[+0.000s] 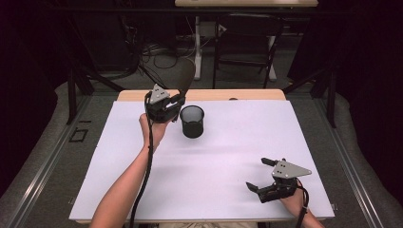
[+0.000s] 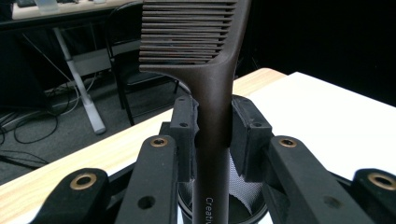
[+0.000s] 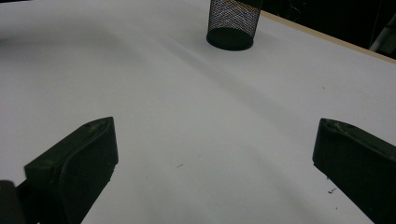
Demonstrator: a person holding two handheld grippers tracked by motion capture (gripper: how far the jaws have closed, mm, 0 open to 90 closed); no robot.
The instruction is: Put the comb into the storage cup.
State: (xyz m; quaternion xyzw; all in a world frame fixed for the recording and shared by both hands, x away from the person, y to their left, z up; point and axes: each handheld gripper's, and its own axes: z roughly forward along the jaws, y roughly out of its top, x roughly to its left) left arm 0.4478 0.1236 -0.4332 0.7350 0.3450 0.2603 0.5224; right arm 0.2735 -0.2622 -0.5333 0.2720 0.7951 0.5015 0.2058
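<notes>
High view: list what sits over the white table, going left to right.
Left claw shut on the comb → mesh cup → right claw, jaws wide open with nothing between them.

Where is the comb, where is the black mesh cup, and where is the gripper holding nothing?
comb (image 2: 212, 121), left gripper view, on its handle between the pads.
mesh cup (image 1: 192, 124), high view, on its side wall.
right gripper (image 1: 259, 174), high view, between its open jaws.
</notes>
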